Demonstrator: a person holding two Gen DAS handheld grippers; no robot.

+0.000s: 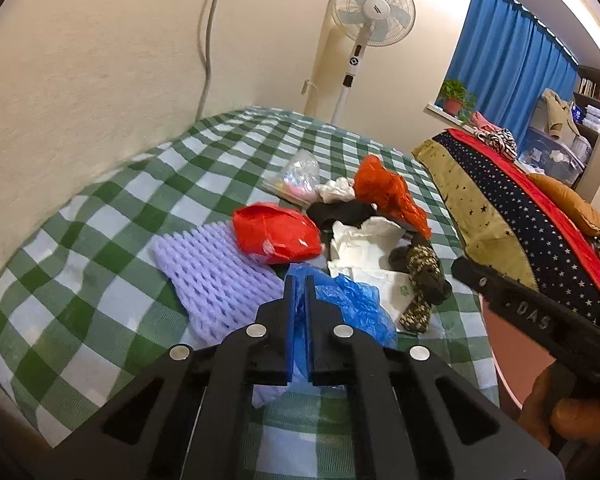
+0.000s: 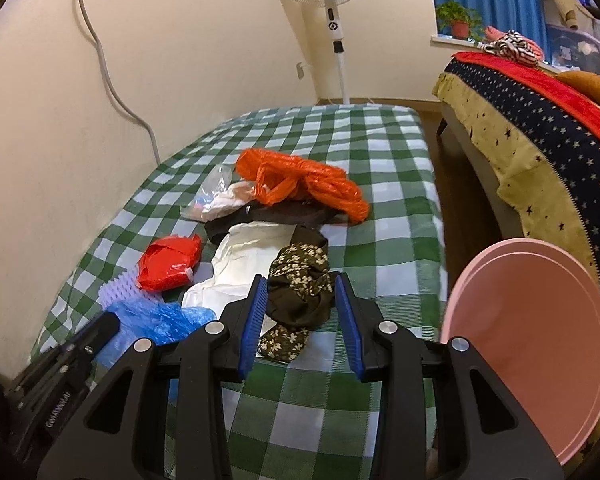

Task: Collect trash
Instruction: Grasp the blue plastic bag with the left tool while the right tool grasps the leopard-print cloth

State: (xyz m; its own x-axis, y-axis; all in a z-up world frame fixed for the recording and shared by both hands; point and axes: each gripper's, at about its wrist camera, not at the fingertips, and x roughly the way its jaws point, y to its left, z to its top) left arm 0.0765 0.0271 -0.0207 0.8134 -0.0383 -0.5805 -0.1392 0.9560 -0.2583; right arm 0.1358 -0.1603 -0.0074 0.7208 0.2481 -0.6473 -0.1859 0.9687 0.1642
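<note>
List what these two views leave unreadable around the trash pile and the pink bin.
- Pink bin: bottom cut off by the right wrist view's edge.
- Black item: mostly hidden under white paper.
- Clear bag contents: too small and blurred.
- Left gripper: blue bag pinched, grip depth hidden.

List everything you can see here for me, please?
checked cloth: 1, green-white, covers the surface
blue bag: 1, near left, between left fingers
purple foam net: 1, left
red bag: 1, beside the net
orange bag: 1, far
white paper: crumpled, centre
floral cloth: 1, dark, in front of the right fingers
clear bag: 1, far
pink tub: 1, right
fan: 1, white, corner
left gripper: shut on blue bag
right gripper: open
</note>
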